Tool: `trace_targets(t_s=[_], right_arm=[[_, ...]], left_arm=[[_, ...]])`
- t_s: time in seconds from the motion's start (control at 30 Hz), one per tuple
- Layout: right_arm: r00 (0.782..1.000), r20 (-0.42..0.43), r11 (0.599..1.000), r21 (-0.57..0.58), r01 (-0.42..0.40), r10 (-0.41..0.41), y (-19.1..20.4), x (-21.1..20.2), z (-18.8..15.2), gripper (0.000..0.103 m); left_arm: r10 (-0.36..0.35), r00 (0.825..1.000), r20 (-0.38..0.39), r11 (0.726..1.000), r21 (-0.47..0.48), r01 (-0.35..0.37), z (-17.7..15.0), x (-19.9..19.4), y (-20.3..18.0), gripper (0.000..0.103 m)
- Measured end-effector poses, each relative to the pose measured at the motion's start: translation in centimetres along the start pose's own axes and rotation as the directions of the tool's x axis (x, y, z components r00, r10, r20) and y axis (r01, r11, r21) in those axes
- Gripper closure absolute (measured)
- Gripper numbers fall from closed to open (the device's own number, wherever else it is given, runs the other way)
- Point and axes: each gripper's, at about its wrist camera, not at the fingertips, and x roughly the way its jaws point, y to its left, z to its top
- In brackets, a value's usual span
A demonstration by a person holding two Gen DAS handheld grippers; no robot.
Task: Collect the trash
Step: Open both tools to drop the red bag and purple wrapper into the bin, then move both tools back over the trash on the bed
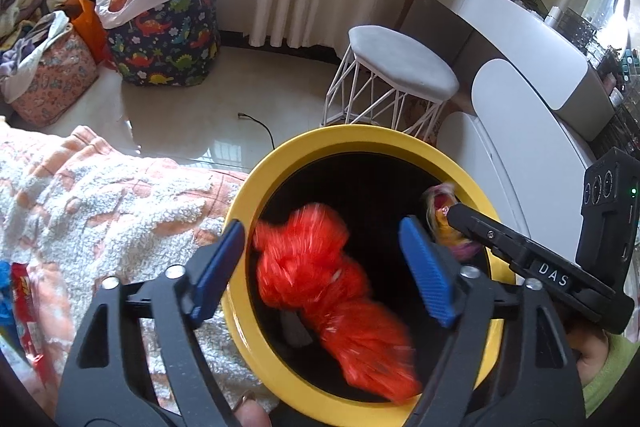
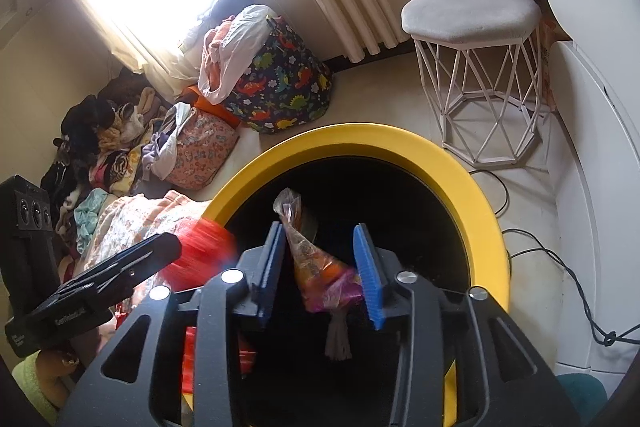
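A cluttered bedroom, pale tiled floor. Above the yellow-rimmed bin (image 1: pixel 280 163), the left gripper (image 1: pixel 324 259) stands spread, a blurred red wrapper (image 1: pixel 320 267) loose between its pads. The right gripper (image 2: pixel 320 267) is parted around a clear snack bag (image 2: pixel 316 267). Beyond stands a white wire stool (image 1: pixel 400 67).

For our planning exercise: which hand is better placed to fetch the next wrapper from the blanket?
Left. The left gripper is open and empty above the yellow bin, and red wrappers lie on the blanket on its side. The right gripper has a clear wrapper between its jaws.
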Motion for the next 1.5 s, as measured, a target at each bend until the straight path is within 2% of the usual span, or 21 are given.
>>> trace_targets(t_s=[0.1, 0.37, 0.9, 1.5], right_arm=[[1.0, 0.009, 1.0, -0.007, 0.006, -0.006, 0.1, -0.3, -0.1, 0.056], [1.0, 0.026, 0.999, -0.032, 0.018, -0.017, 0.6, -1.2, -0.1, 0.048], [0.998, 0.056, 0.993, -0.114, 0.006, 0.0, 3.6, -2.5, -0.2, 0.039], [0.997, 0.059, 0.979, -0.2, -0.041, 0.054, 8.2, -2.9, -0.8, 0.034]], left_arm=[[0.01, 1.0, 0.012, 1.0, -0.004, -0.01, 0.2, -0.4, 0.1, 0.018], [0.029, 0.998, 0.053, 0.999, -0.026, -0.028, 0.3, -2.1, 0.8, 0.011], [0.078, 0.987, 0.139, 0.994, -0.091, -0.066, -0.3, -6.3, 3.1, 0.011], [0.157, 0.959, 0.235, 0.979, -0.168, -0.119, -0.8, -11.5, 6.8, 0.011]])
